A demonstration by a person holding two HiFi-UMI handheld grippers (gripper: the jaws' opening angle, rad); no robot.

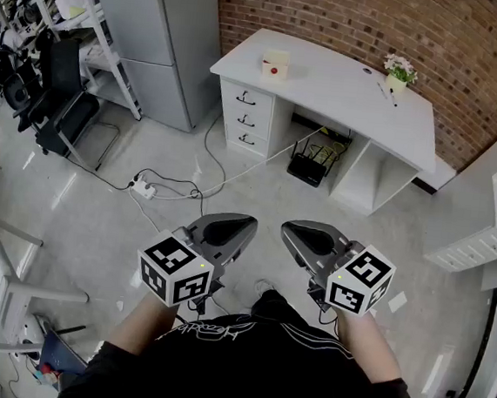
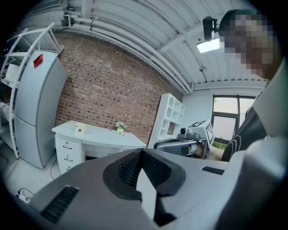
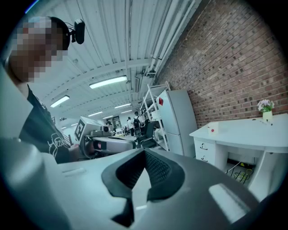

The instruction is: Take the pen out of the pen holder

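A small white pot with flowers (image 1: 400, 74) stands at the far right of the white desk (image 1: 329, 88), with two thin dark pens (image 1: 386, 92) lying beside it; whether it is the pen holder I cannot tell. Both grippers hang close to my body, far from the desk. My left gripper (image 1: 250, 225) is shut with nothing between its jaws, and so is my right gripper (image 1: 287, 229). In the left gripper view the jaws (image 2: 141, 150) meet at the tip and the pot (image 2: 119, 129) is small and distant. The right gripper view shows the same (image 3: 145, 151).
A white box with a red dot (image 1: 275, 64) sits on the desk's left part. A grey fridge (image 1: 160, 28) and metal shelving (image 1: 81, 29) stand left of the desk, and cables and a power strip (image 1: 144, 189) lie on the floor. A white shelf unit (image 1: 490, 234) stands at the right.
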